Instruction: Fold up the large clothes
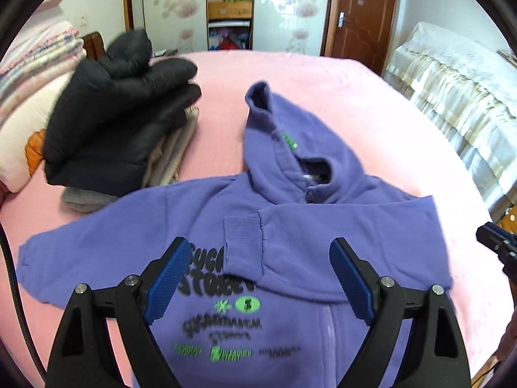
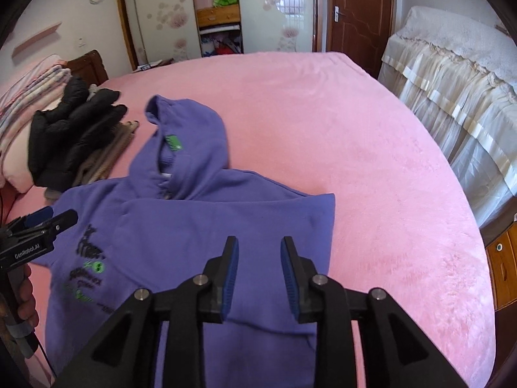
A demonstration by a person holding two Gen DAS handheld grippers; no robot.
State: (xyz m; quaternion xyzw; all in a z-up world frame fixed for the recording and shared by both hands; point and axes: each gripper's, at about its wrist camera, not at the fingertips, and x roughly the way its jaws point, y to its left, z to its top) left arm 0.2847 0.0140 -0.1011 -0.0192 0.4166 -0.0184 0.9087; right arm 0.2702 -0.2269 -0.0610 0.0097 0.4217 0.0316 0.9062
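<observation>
Left wrist view, from left to right: a stack of folded clothes topped by a black puffer jacket (image 1: 119,119) sits at the far left of the pink bed (image 1: 339,97), next to striped bedding. Just right of it, a purple hoodie (image 1: 290,258) lies flat, printed front up and hood pointing away toward the wardrobe. One sleeve is folded across the chest, its ribbed cuff (image 1: 242,236) resting just above the black lettering. The left gripper (image 1: 258,278) hovers over the print with its jaws spread wide and nothing between them. At the right edge the tip of the other tool shows.

Right wrist view shows the left gripper at the left edge, then the hoody's folded right side, and the right gripper (image 2: 259,274) above it, jaws parted narrowly and empty. A covered piece of furniture (image 2: 452,74) stands beside the bed at far right.
</observation>
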